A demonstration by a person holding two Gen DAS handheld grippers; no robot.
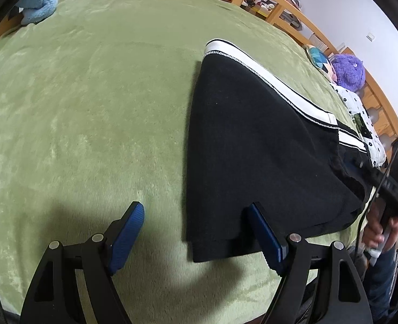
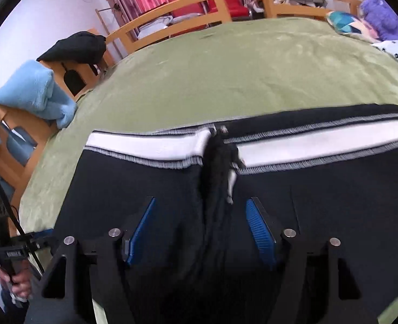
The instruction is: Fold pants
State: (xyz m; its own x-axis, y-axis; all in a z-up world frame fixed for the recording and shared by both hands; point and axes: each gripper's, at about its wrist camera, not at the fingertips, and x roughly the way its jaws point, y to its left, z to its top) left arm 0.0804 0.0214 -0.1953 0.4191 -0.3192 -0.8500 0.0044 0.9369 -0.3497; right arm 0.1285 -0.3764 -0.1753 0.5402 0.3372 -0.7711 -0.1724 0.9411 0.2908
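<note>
Black pants (image 1: 253, 145) with a white side stripe (image 1: 266, 73) lie flat on the green bedspread (image 1: 90, 108), folded lengthwise. My left gripper (image 1: 196, 232) is open, low over the near left corner of the pants; its right finger (image 1: 265, 240) is over the hem and its left finger over bare bedspread. In the right wrist view the pants (image 2: 320, 202) fill the lower half, with the white stripe (image 2: 307, 145) across them and a bunched black fold (image 2: 217, 175) in the middle. My right gripper (image 2: 200, 229) is open, its fingers either side of that fold, just above the cloth.
A wooden bed rail (image 2: 188, 8) runs along the far side. A light blue plush (image 2: 34, 91) lies at the left bed edge, and a purple plush (image 1: 348, 70) and patterned pillows (image 1: 361, 113) at the right. The person's hand (image 1: 374, 232) holds the other gripper.
</note>
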